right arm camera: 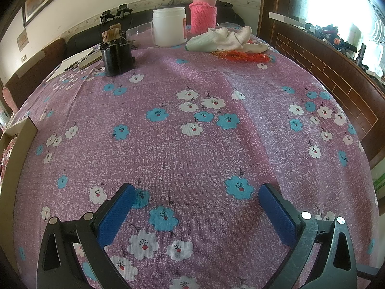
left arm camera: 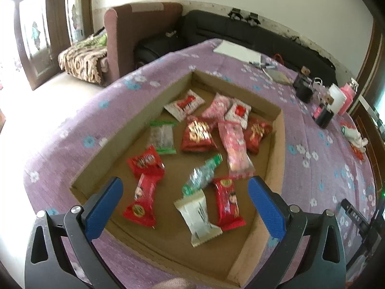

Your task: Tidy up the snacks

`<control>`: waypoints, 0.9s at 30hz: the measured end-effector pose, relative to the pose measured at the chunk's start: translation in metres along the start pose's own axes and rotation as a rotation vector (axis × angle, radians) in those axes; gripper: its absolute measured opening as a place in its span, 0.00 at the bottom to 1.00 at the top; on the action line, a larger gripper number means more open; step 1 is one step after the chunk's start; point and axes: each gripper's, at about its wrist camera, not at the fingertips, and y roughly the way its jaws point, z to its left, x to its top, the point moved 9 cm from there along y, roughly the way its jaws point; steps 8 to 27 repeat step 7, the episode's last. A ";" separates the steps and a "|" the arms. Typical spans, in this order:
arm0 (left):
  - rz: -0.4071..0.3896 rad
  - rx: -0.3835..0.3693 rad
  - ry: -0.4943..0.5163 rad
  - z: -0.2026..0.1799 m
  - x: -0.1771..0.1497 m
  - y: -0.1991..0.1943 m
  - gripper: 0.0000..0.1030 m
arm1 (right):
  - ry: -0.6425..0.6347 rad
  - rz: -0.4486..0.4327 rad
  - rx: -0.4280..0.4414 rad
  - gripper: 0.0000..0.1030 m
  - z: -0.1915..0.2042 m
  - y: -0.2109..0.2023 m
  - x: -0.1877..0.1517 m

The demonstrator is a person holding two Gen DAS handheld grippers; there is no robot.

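A shallow cardboard tray (left arm camera: 276, 149) on the purple flowered tablecloth holds several snack packets: red ones (left arm camera: 197, 133), pink ones (left arm camera: 234, 148), white ones (left arm camera: 197, 218) and clear green-edged ones (left arm camera: 161, 136). My left gripper (left arm camera: 185, 185) is open and empty, hovering above the near end of the tray, over a red packet (left arm camera: 142, 201) and a white packet. My right gripper (right arm camera: 196, 190) is open and empty above bare tablecloth (right arm camera: 192, 144), to the right of the tray, whose edge (right arm camera: 14, 159) shows at the far left.
At the table's far side stand a black holder with corks (right arm camera: 116, 55), a white tub (right arm camera: 169, 26), a pink bottle (right arm camera: 203, 12), white gloves (right arm camera: 221, 38) and orange wrappers (right arm camera: 240, 55). Papers and pens (left arm camera: 240, 50) lie beyond the tray. A wooden headboard (right arm camera: 324, 72) is at right.
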 end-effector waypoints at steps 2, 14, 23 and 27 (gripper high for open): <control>-0.015 0.017 0.003 0.001 0.005 -0.002 1.00 | 0.000 0.000 0.000 1.00 0.001 0.000 0.000; -0.037 0.052 0.002 0.003 0.014 -0.005 1.00 | 0.000 0.000 0.000 1.00 -0.002 0.000 0.000; -0.037 0.052 0.002 0.003 0.014 -0.005 1.00 | 0.000 0.000 0.000 1.00 -0.002 0.000 0.000; -0.037 0.052 0.002 0.003 0.014 -0.005 1.00 | 0.000 0.000 0.000 1.00 -0.002 0.000 0.000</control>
